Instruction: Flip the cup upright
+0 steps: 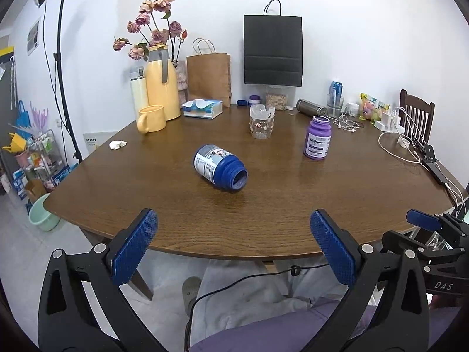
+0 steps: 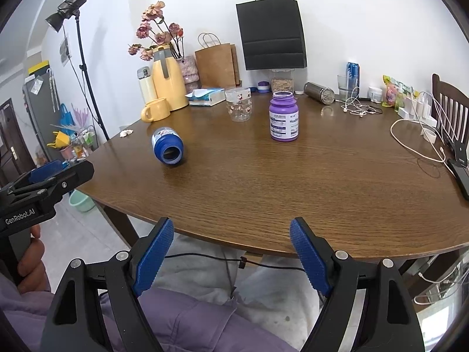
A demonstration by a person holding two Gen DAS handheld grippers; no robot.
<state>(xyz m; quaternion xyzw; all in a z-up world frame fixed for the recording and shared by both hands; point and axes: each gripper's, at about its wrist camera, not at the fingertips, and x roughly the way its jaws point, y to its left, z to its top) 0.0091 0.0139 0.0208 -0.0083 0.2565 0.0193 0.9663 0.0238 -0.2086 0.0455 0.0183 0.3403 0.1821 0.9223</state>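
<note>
Cup (image 1: 219,166) under inspection is the blue ribbed container with a printed label, lying on its side near the middle of the tabletop (image 1: 293,205), its open mouth turned toward the near edge and toward our right; nothing touches it. We find an upright purple bottle (image 1: 317,138) well apart to its right, a clear patterned glass (image 1: 262,122) behind it, and a yellow mug (image 1: 151,118) with a crumpled tissue (image 1: 117,144) off to the left, so the space around the cup is free for an approach. The left gripper (image 1: 231,246) hangs at the near table edge with its fingers (image 1: 134,246) spread wide and nothing between them; the right gripper (image 2: 231,252) is likewise short of the tabletop, fingers apart and empty. We judge the step in hand to be the reach. The left gripper faces the cup more squarely, so we would lead with it. We recommend closing across the smooth labelled body, not the ribbed neck, with the fingers straddling the barrel from above, since a round body on polished wood may roll away if nudged on one side first. We would then rotate mouth-up and set the base flat before letting go.
</note>
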